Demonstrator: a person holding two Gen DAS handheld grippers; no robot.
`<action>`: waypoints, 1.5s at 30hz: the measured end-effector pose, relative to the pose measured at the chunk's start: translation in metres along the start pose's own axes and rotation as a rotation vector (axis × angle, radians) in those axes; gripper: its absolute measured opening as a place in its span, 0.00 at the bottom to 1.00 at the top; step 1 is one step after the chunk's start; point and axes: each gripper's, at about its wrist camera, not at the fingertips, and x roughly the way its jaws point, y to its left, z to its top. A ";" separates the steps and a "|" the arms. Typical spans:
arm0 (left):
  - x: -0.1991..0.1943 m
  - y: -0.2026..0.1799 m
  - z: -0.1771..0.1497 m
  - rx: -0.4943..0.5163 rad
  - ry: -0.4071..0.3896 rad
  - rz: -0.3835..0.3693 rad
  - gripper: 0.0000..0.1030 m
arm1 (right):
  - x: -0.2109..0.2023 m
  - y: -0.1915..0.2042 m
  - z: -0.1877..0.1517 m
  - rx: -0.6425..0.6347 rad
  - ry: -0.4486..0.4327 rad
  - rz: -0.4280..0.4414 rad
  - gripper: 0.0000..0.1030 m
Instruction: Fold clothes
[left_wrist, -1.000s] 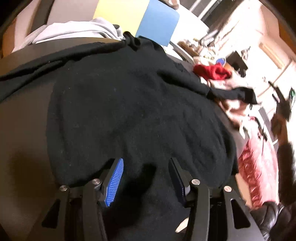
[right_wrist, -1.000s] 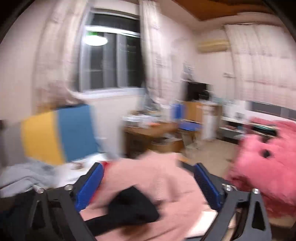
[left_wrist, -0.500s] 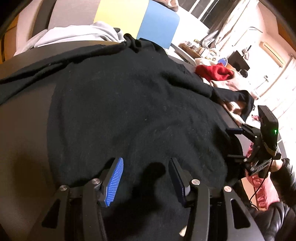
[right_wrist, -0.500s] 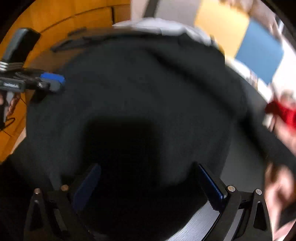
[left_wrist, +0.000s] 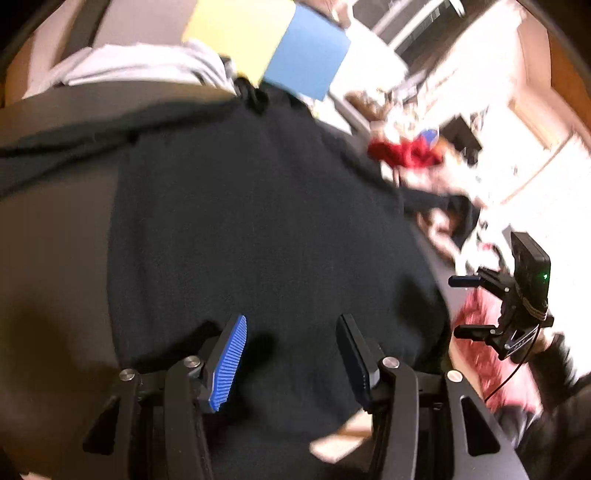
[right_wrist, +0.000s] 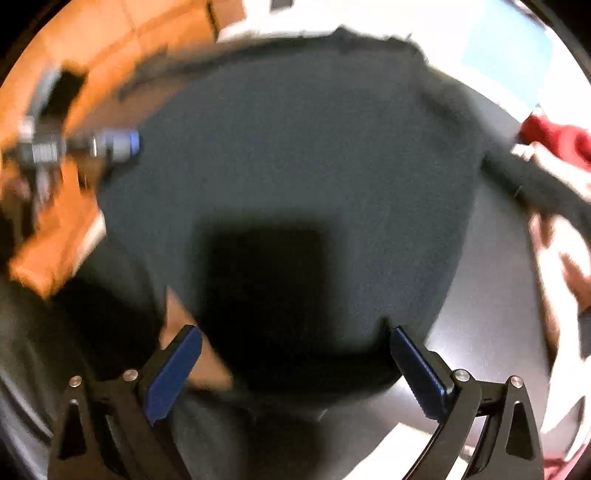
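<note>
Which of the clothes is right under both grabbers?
The big black sweater, spread flat. Both the left gripper and the right gripper hang open over it. The red garment and grey garment lie farther back.

Right gripper (right_wrist: 293, 354) agape over blurred, seemingly flat black garment (right_wrist: 295, 147).
</note>
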 end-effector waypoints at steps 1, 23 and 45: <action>0.001 0.005 0.009 -0.016 -0.024 0.005 0.50 | -0.006 -0.006 0.013 0.018 -0.053 -0.002 1.00; 0.083 0.038 0.123 -0.086 -0.093 -0.149 0.50 | 0.083 -0.083 0.089 0.356 -0.365 0.053 1.00; -0.125 0.267 0.098 -0.629 -0.563 0.593 0.50 | 0.095 -0.103 0.090 0.381 -0.399 0.113 1.00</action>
